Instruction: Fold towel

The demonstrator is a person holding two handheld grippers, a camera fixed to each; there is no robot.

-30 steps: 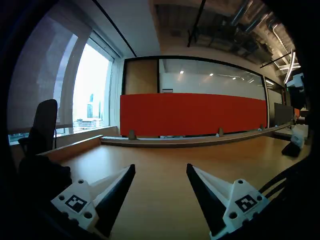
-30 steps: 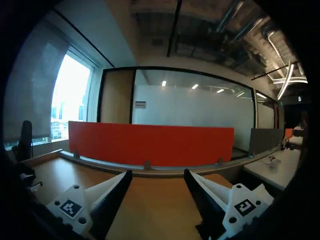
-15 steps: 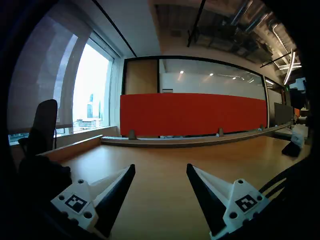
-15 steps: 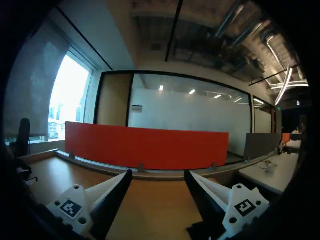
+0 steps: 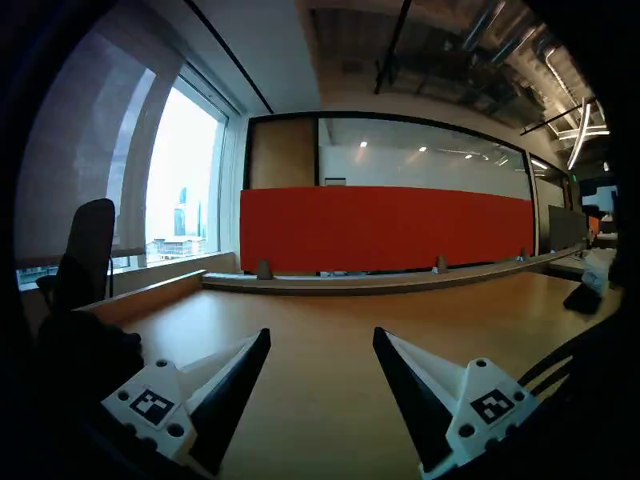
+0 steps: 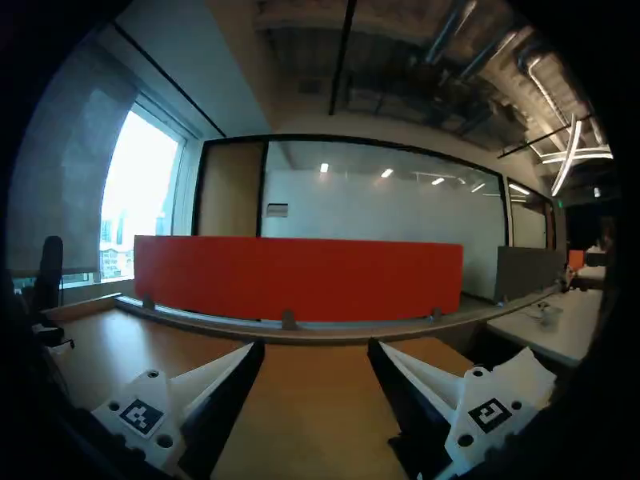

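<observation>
Left tool (image 5: 321,332) gapes wide with nothing between its fingers, low over the wooden surface (image 5: 320,308) and aimed level at the red divider (image 5: 384,228). Right tool (image 6: 316,344) is the same, spread and empty, facing that divider too. Which way the towel lies from either tool I cannot tell, so neither hand looks nearer; my guess is they must tip down to find it
</observation>
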